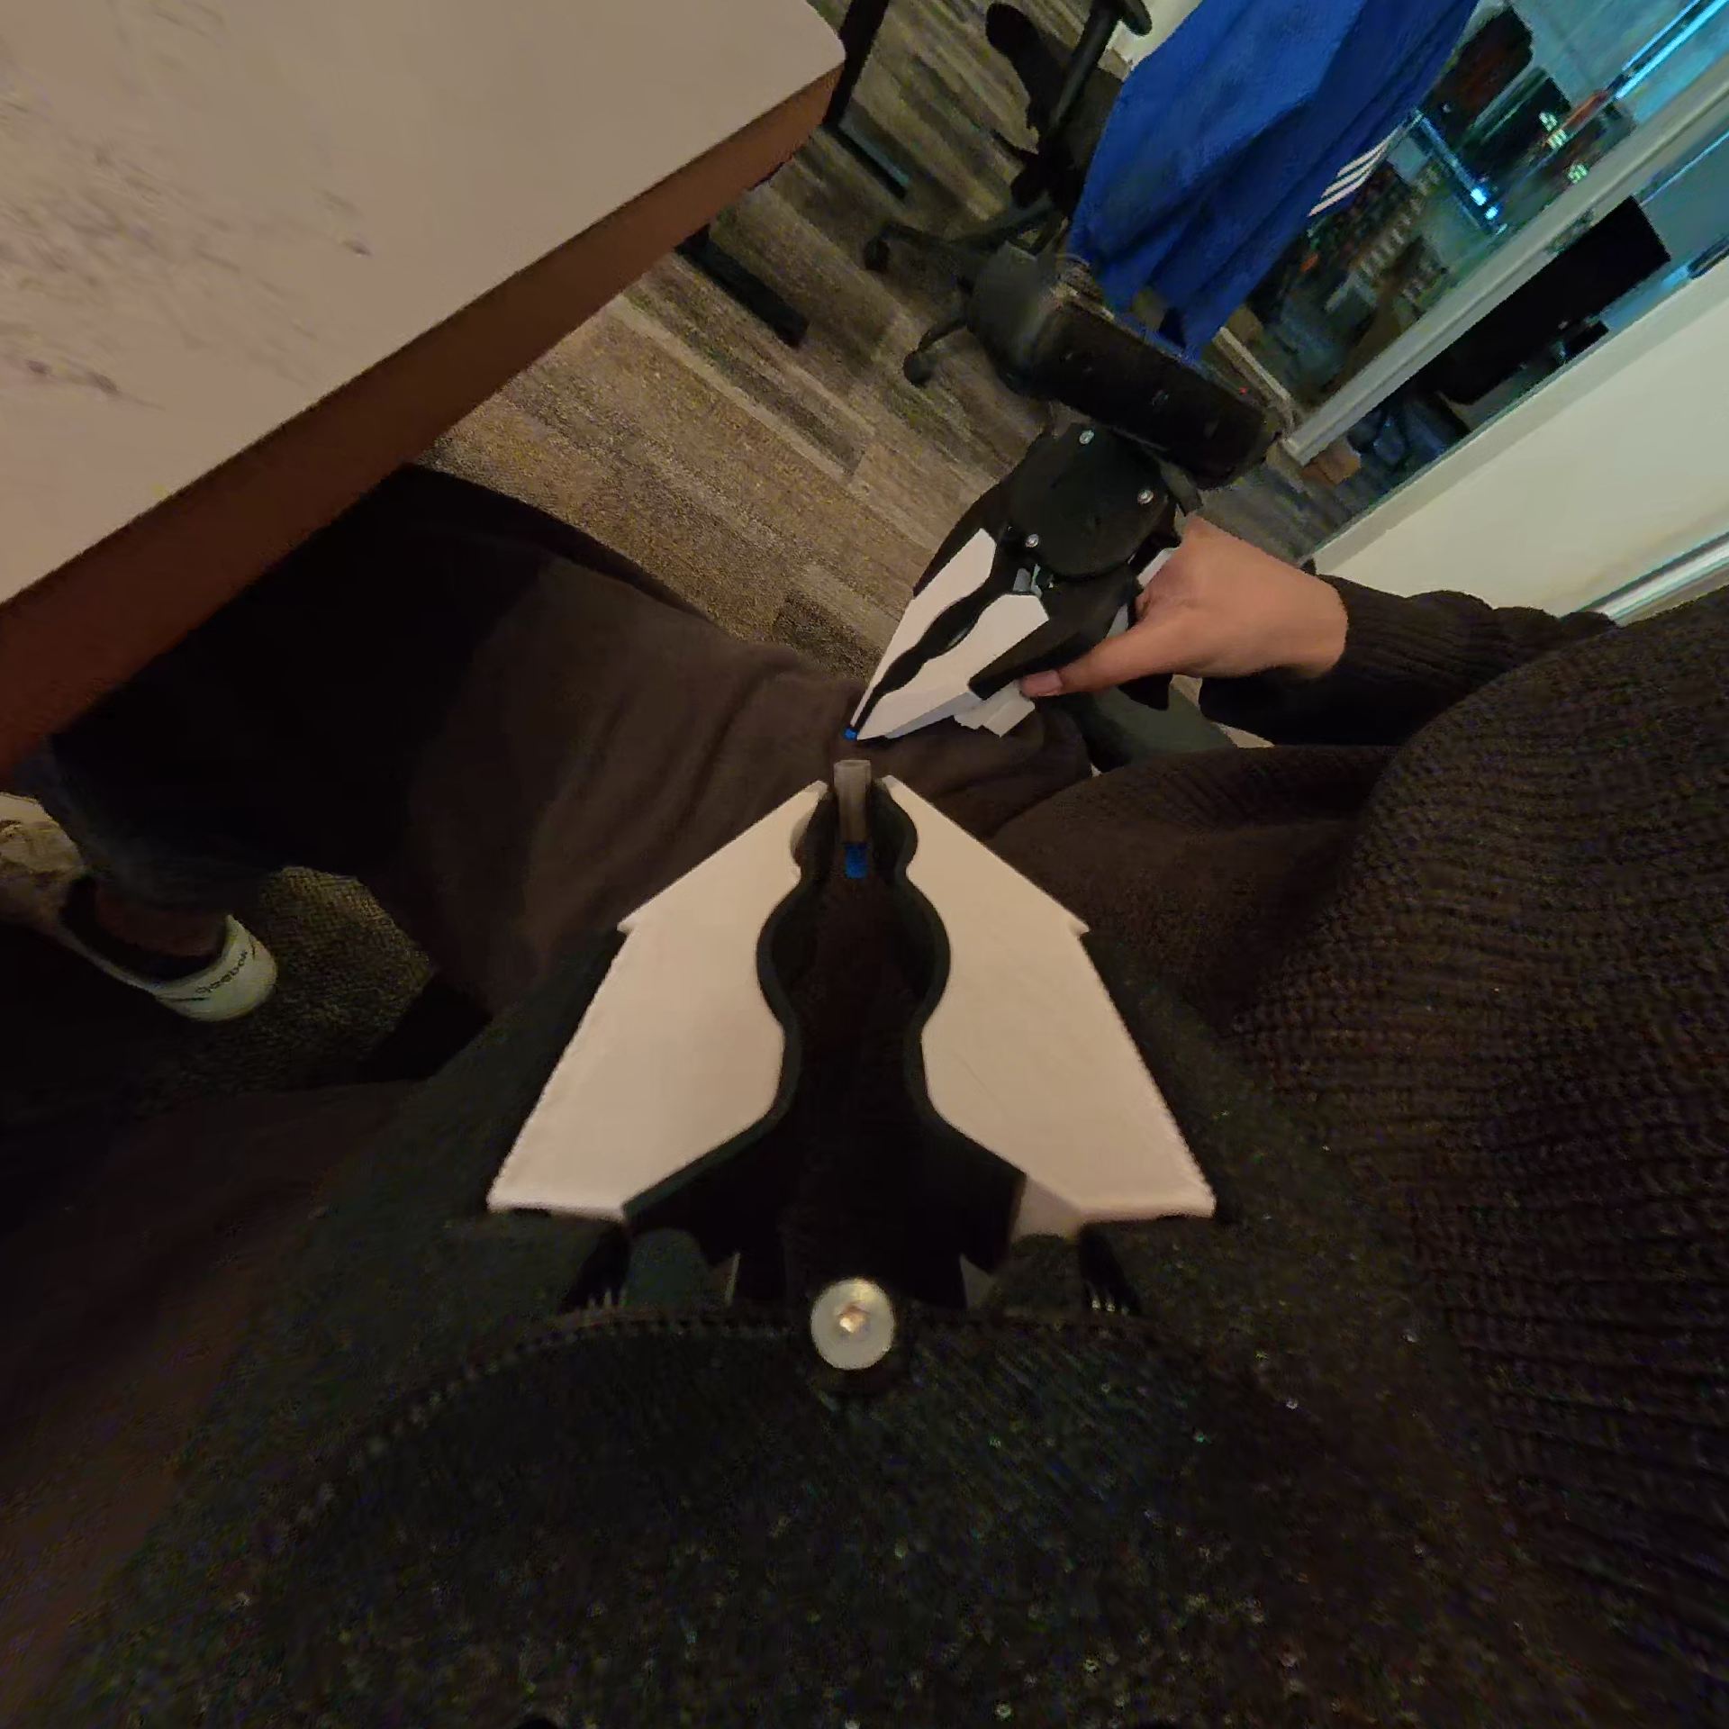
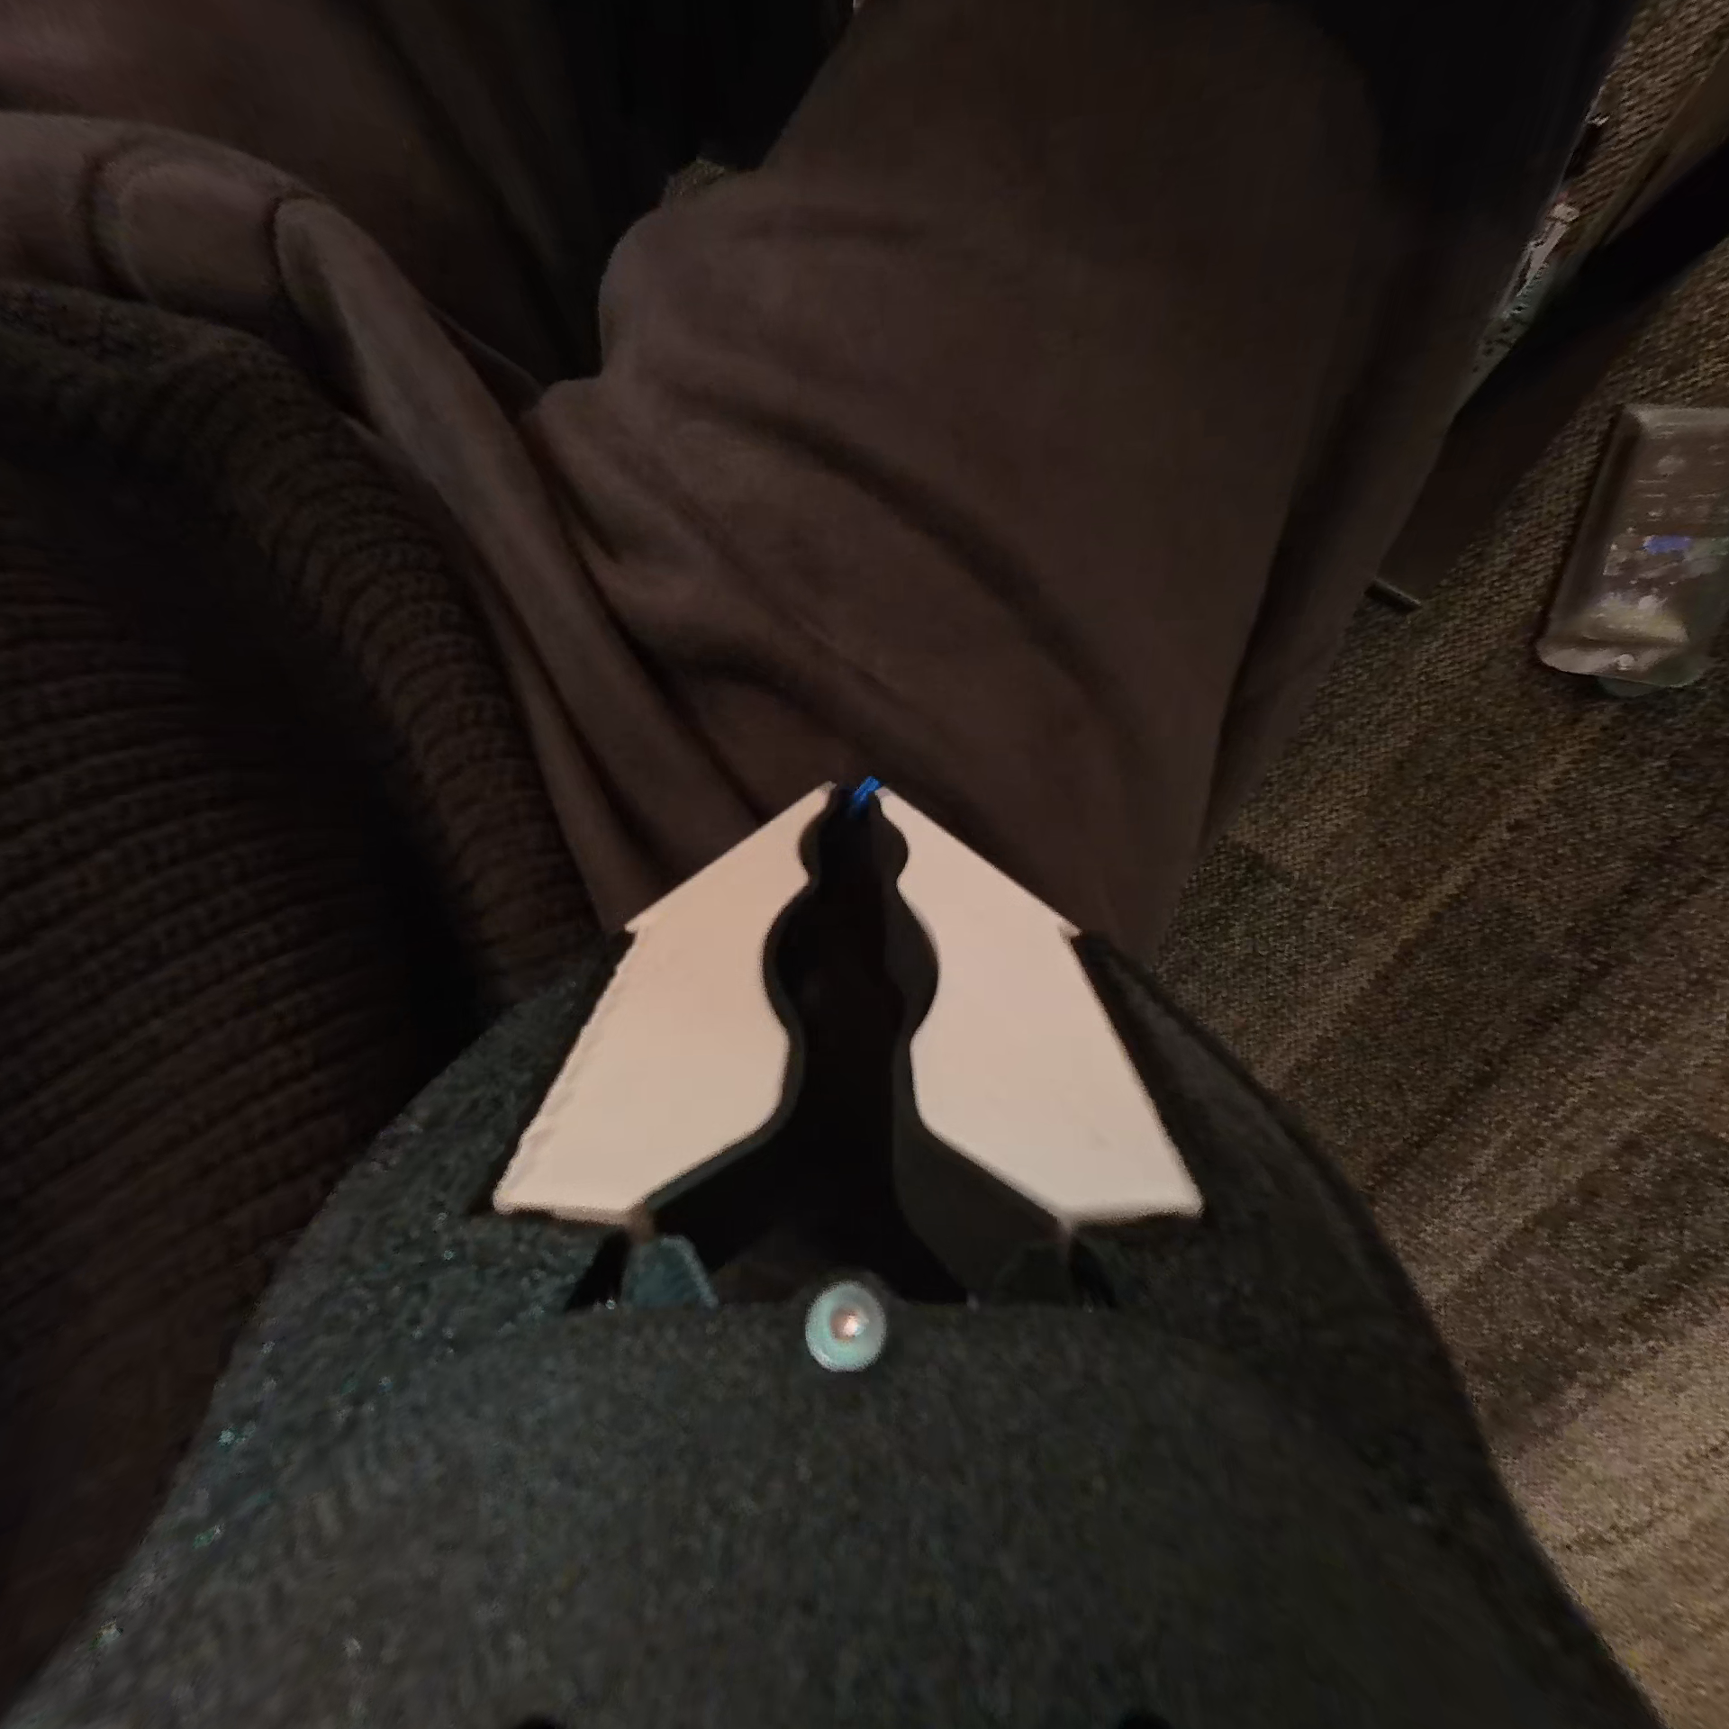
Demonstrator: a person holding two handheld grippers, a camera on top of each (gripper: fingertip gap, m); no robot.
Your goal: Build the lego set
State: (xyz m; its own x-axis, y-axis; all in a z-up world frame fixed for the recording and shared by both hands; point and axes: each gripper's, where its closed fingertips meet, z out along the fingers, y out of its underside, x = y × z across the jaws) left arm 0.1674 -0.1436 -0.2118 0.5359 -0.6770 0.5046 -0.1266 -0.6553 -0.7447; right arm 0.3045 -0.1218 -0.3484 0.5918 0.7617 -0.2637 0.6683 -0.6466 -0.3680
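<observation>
Your left gripper (image 1: 853,781) is pinching a small grey tube with a blue end (image 1: 852,806), its long axis running straight out between the jaws; your right gripper (image 1: 865,733), just ahead and angled down toward your lap (image 1: 608,748), is nipping a blue sliver (image 2: 861,797) at its pressed-together tips.

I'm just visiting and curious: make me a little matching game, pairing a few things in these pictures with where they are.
Things:
1. small grey tube
2. blue jacket
3. white shoe
4. clear plastic packet

Places:
A. on the carpet beside the trouser leg
B. draped over an office chair
C. under the table edge
D. between the left gripper's fingertips

Pairs: 1-D, 2-B, 3-C, 4-A
</observation>
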